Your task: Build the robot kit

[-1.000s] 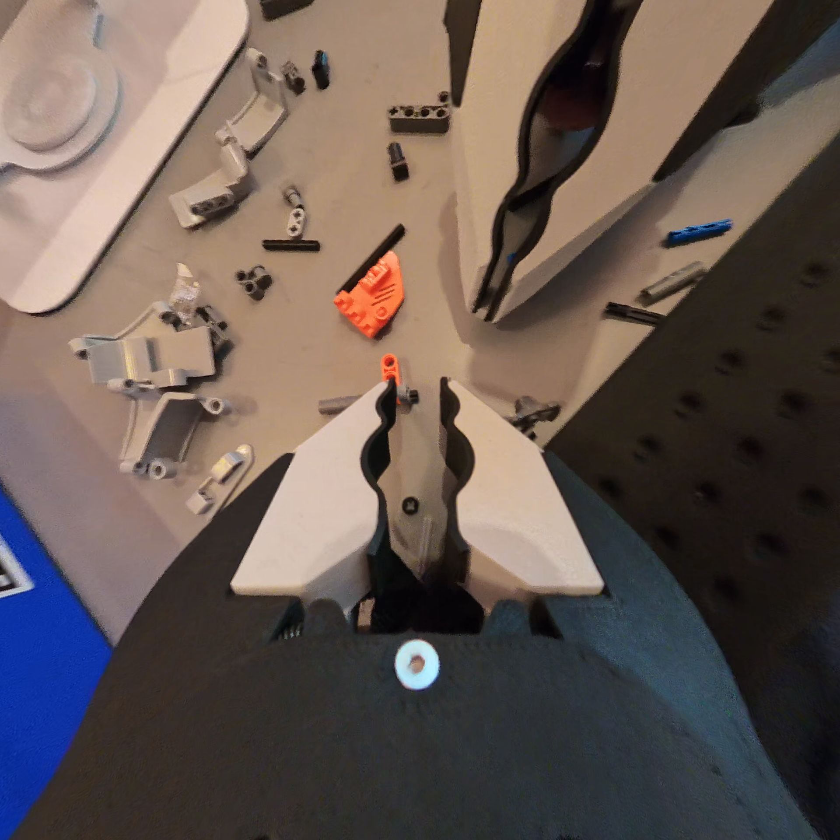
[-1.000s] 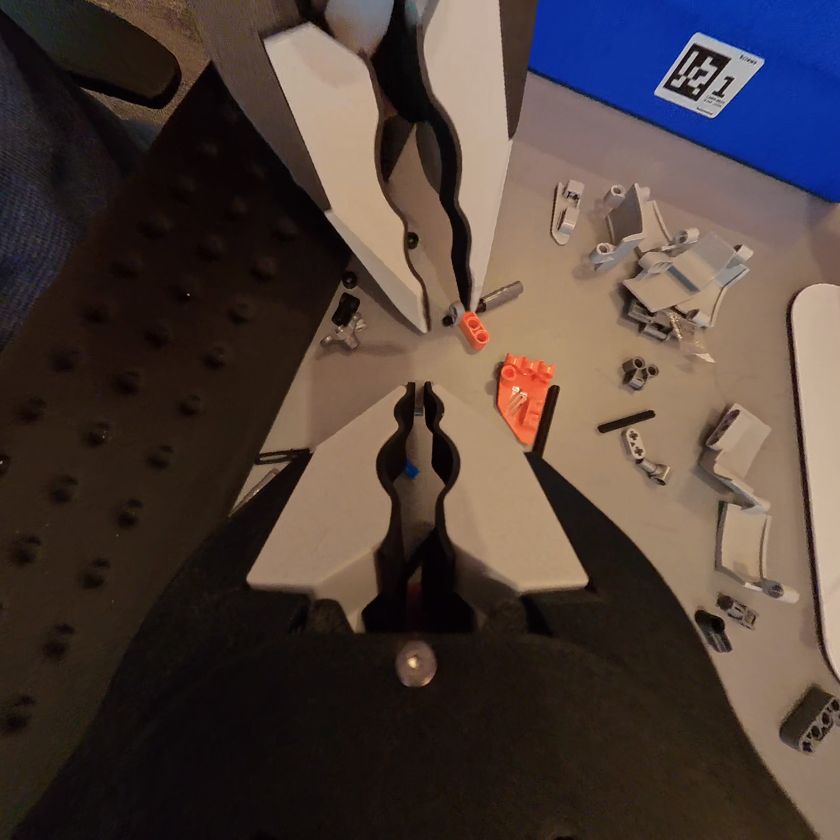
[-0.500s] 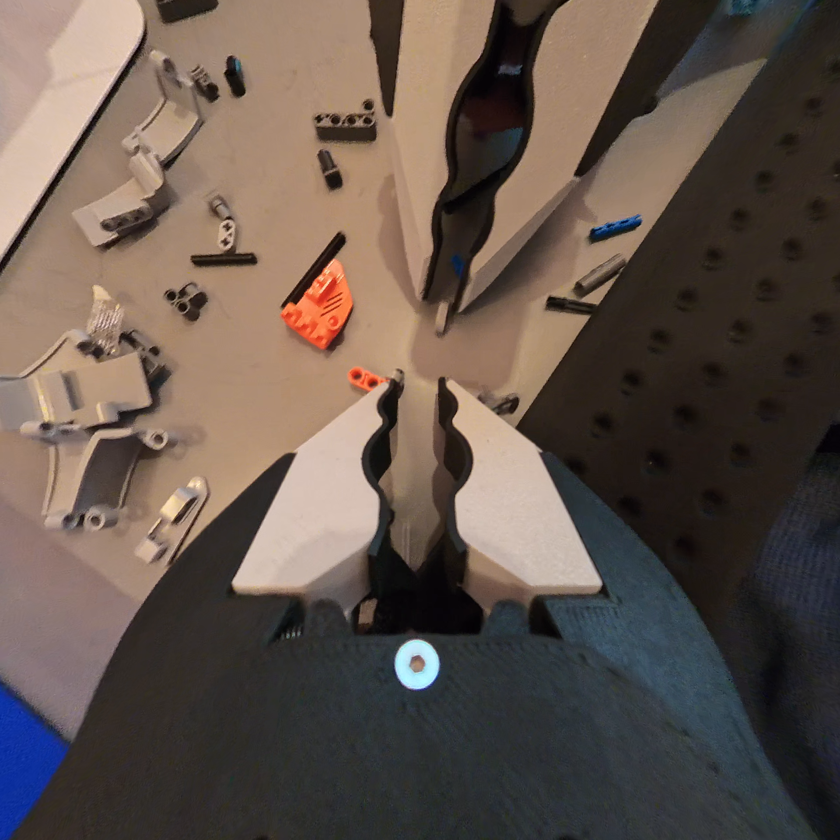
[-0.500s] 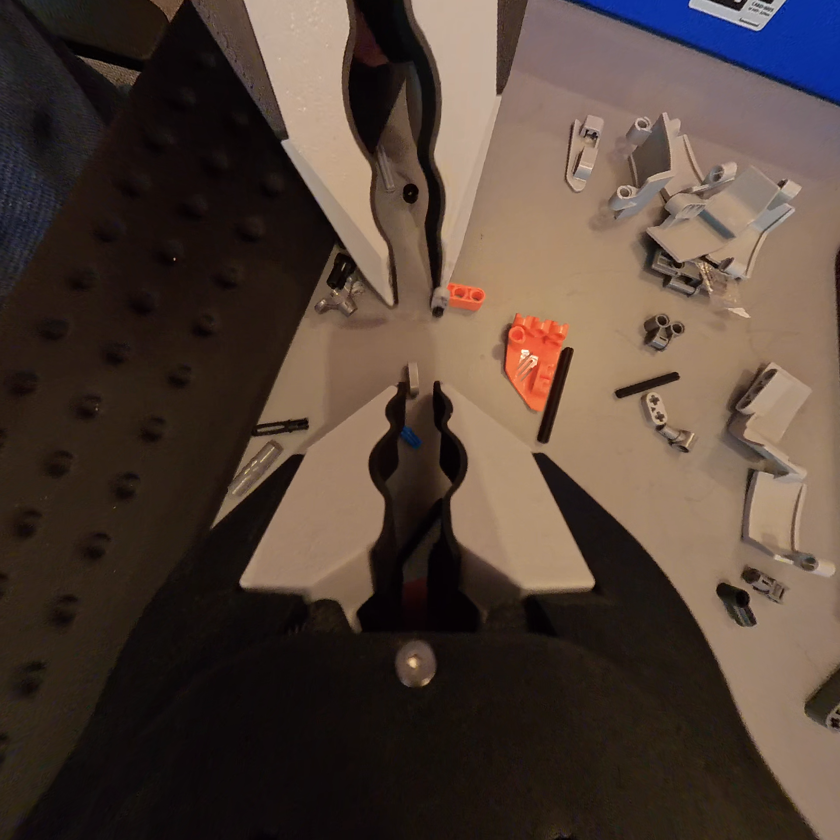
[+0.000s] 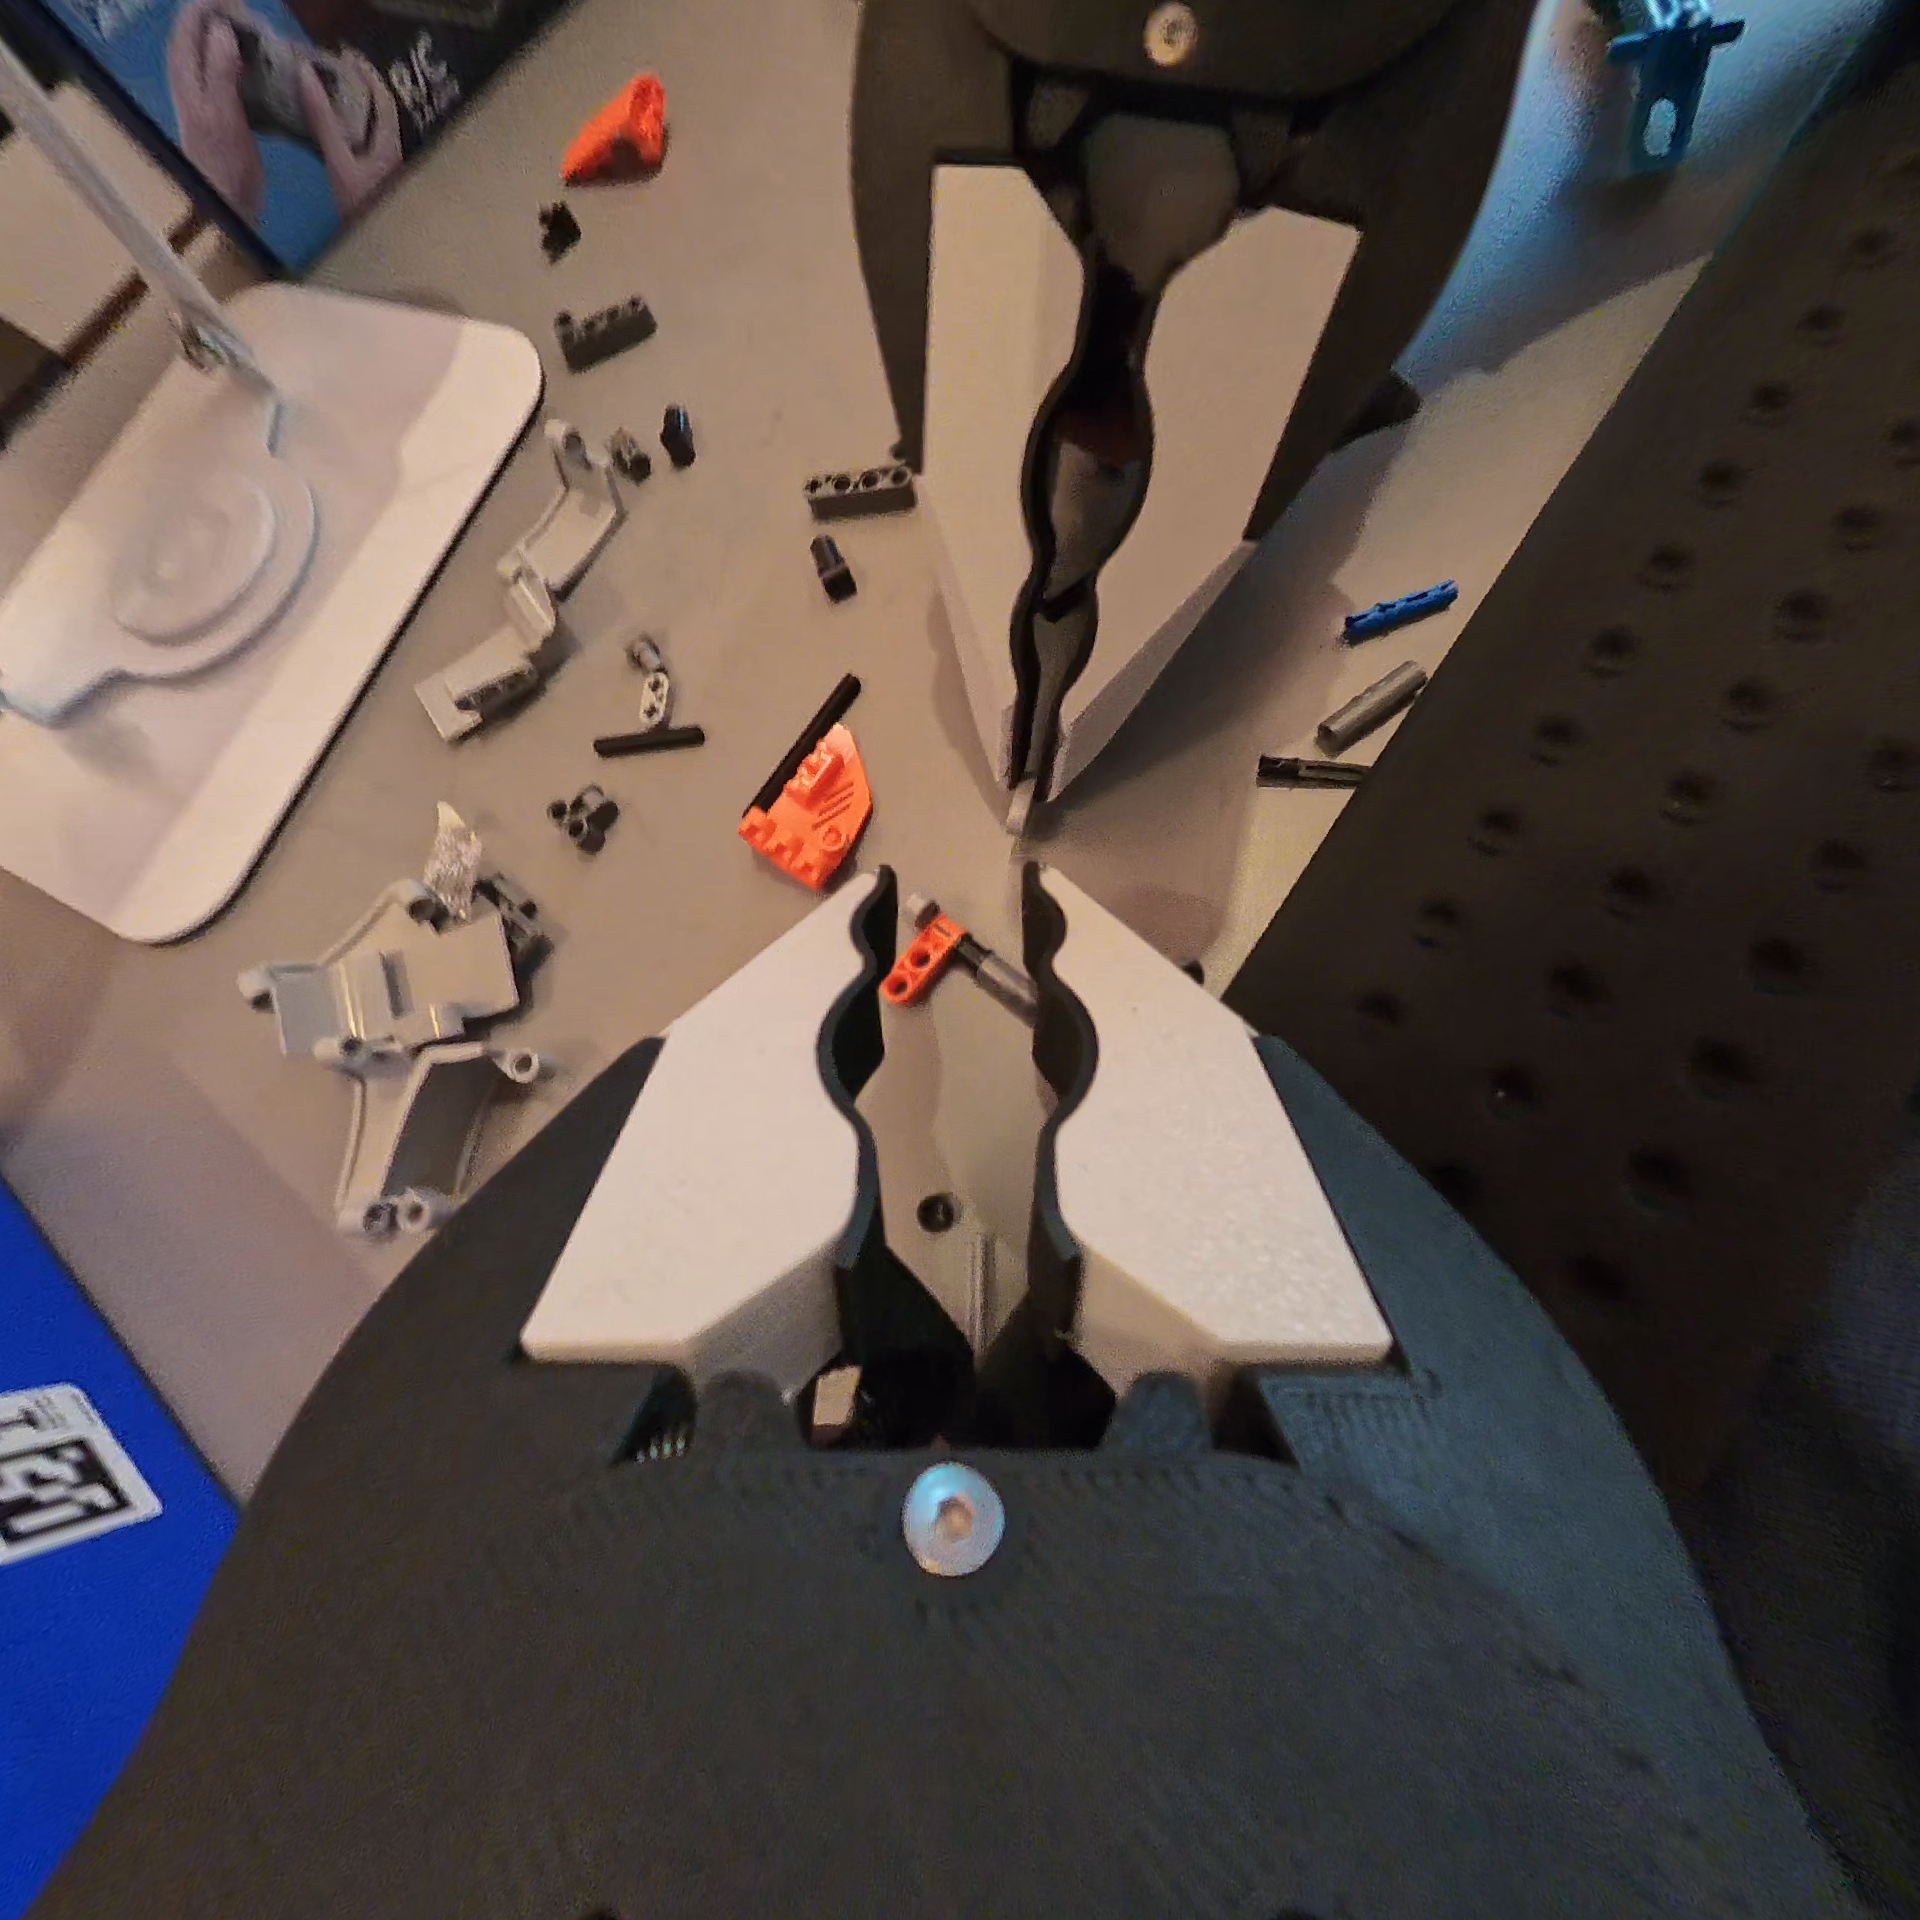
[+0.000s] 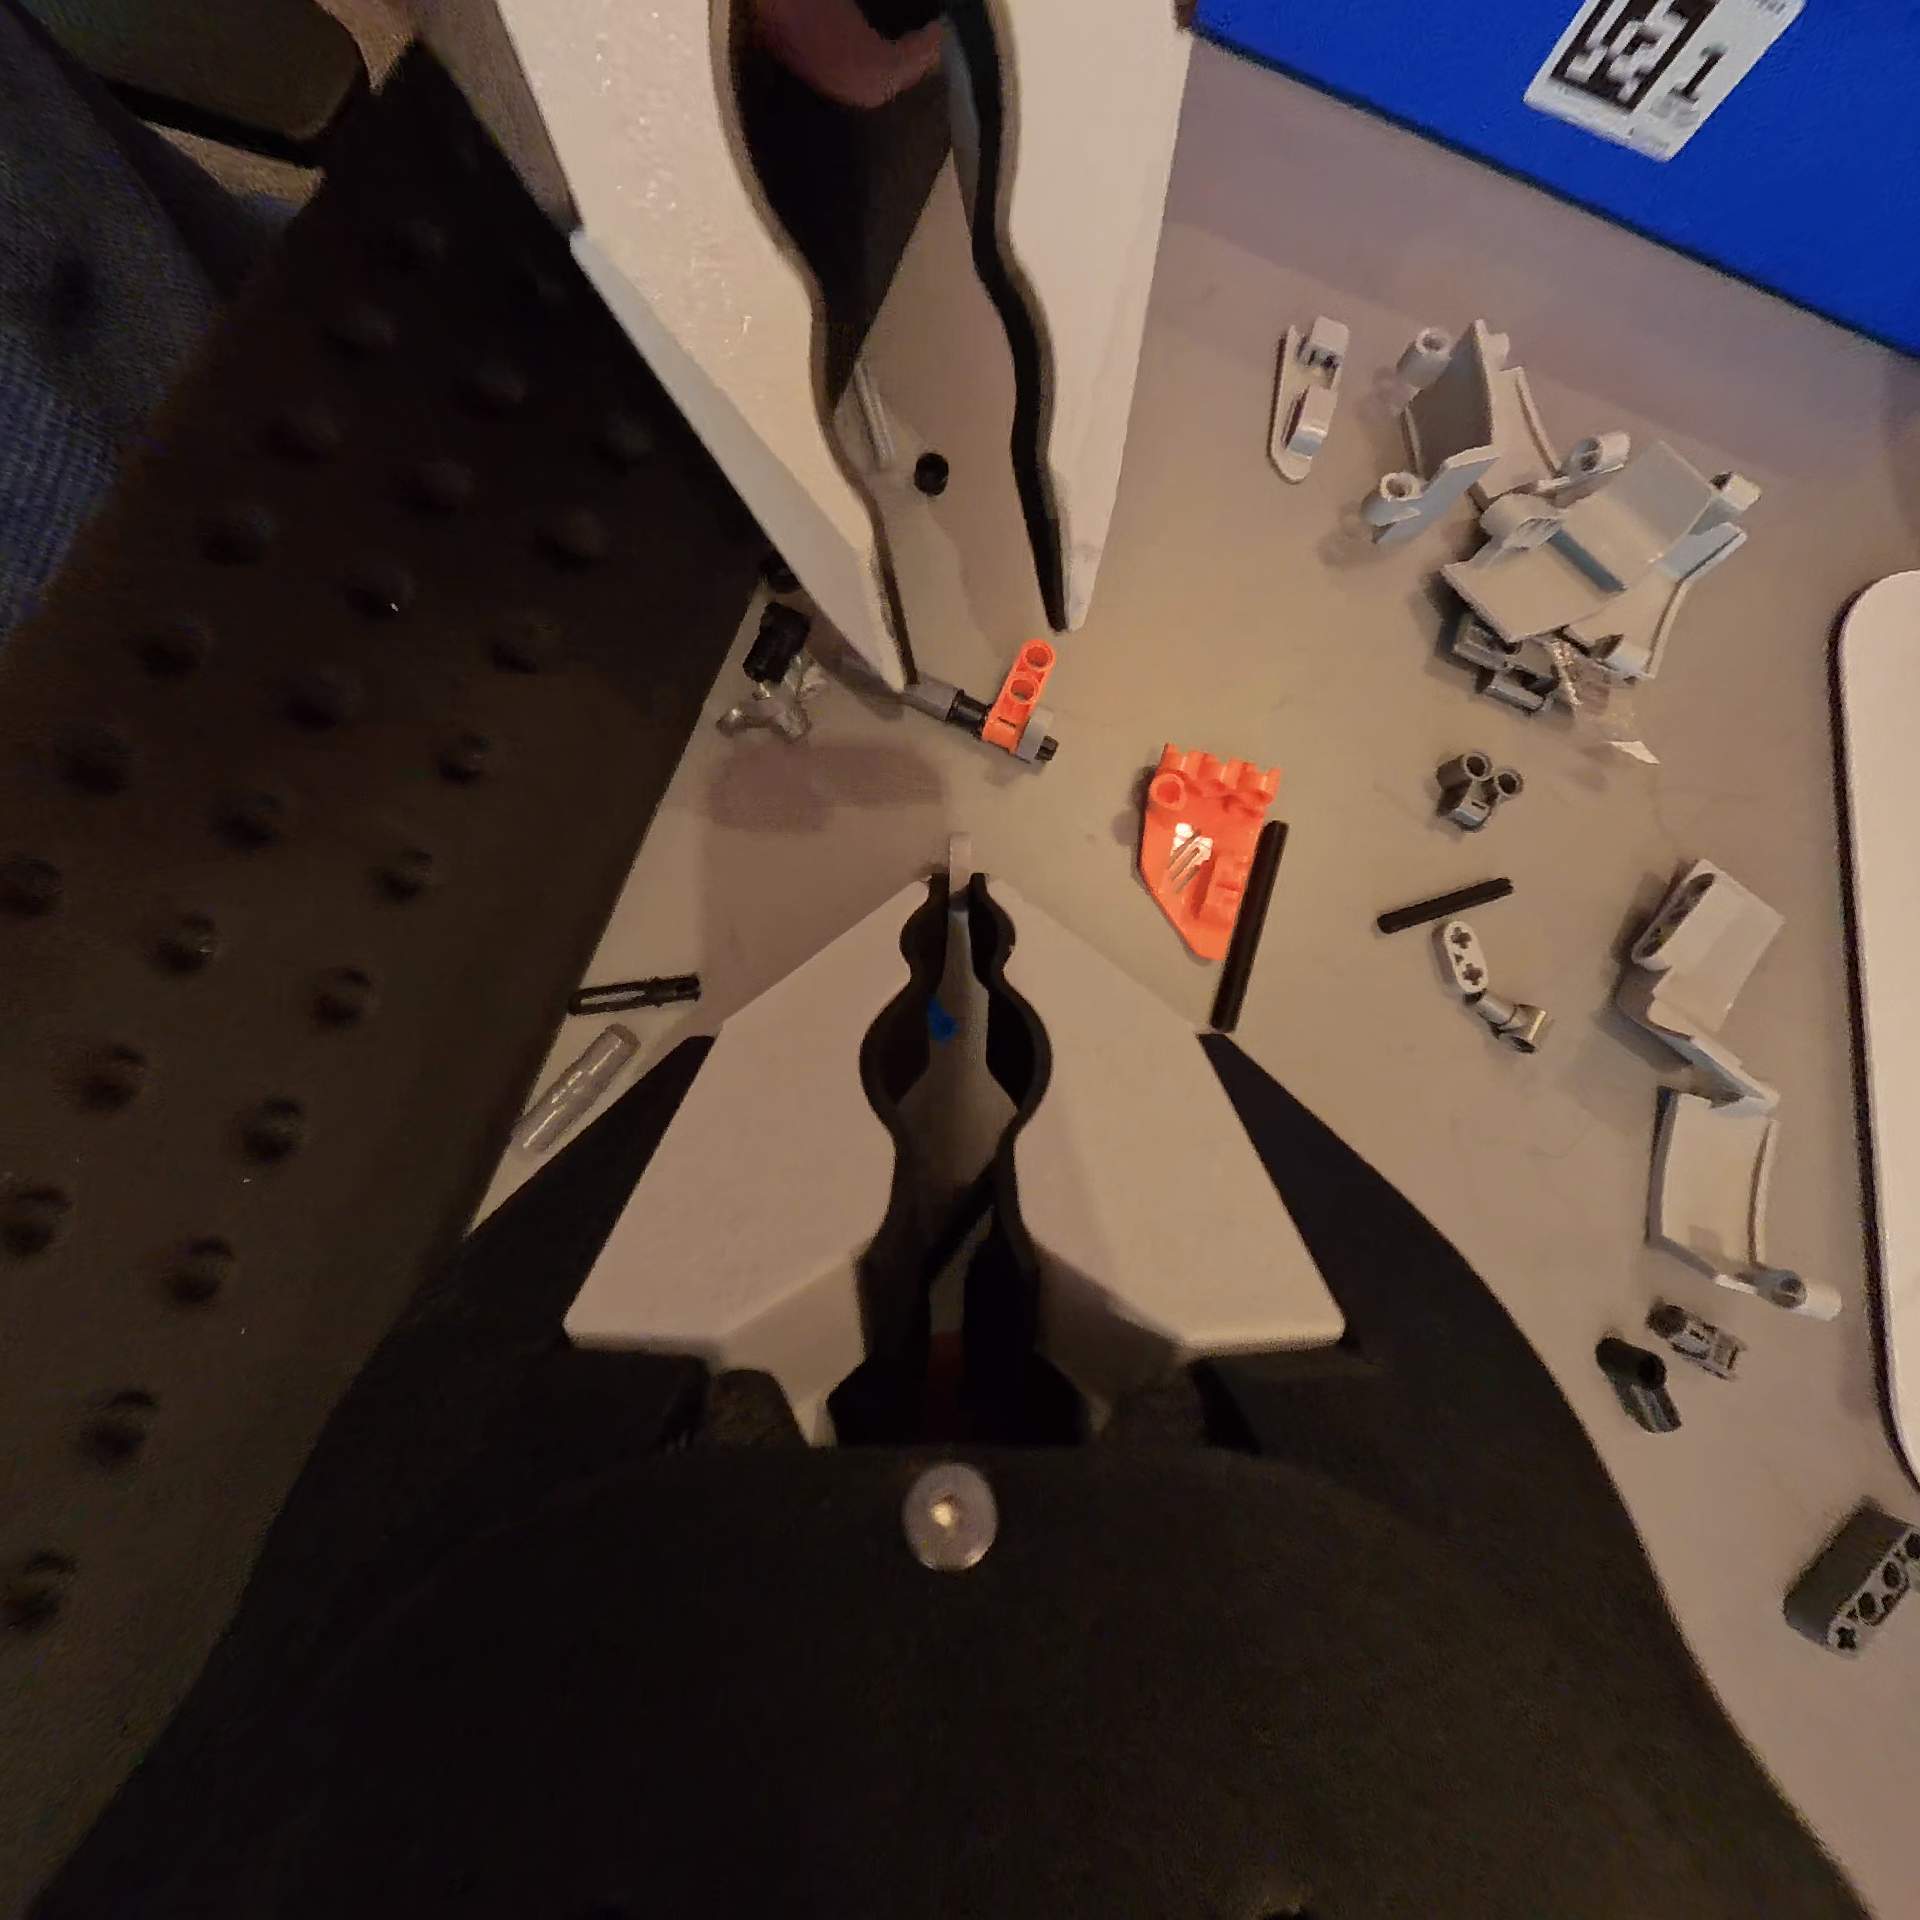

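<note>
The left hand-held gripper [image 5: 956,883] has opened wide and empty, the small orange piece [image 5: 920,961] now loose on the bench [image 5: 748,312] between its fingers; at 12 o'clock the right hand-held gripper [image 6: 958,883] pinches a thin grey strip [image 6: 958,852]

You're working over a grey table [image 5: 312,1174] in dim, warm light, flanked by a black perforated board [image 5: 1662,935] and a blue panel [image 6: 1558,177].
</note>
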`<state>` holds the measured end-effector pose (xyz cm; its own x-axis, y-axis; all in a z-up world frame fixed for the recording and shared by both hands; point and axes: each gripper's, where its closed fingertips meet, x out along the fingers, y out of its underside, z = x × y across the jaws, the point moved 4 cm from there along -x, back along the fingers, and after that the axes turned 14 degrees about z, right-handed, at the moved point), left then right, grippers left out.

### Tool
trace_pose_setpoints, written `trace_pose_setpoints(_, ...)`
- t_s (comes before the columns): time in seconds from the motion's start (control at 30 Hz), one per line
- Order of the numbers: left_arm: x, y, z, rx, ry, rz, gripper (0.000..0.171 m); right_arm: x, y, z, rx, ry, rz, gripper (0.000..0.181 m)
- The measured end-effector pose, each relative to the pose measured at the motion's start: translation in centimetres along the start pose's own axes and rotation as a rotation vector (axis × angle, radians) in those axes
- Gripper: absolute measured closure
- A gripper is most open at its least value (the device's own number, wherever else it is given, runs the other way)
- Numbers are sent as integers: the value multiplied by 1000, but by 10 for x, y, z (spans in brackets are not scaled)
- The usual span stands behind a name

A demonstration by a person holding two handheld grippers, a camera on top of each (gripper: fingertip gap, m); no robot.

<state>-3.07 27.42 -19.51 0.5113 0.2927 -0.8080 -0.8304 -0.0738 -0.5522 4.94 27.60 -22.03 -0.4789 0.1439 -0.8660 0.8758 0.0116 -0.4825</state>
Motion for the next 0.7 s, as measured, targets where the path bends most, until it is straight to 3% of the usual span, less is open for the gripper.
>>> trace_pose_setpoints(0.17, 1, -12, -8, 138, -71, -51, 156, -16, -10, 2, -5, -23, -92, 180)
trace_pose_setpoints(0.27, 5, -13, -10, 118, -39, -49, 166, -23, -13, 3, -26, -17, -121, 180)
trace_pose_setpoints(0.47, 2, -17, -13, 59, 62, -101, 159, -29, -14, 3, -32, -1, -139, 180)
trace_pose_setpoints(0.7, 0, -20, -11, 18, 102, -142, 168, -32, -16, 5, -36, -4, -154, 180)
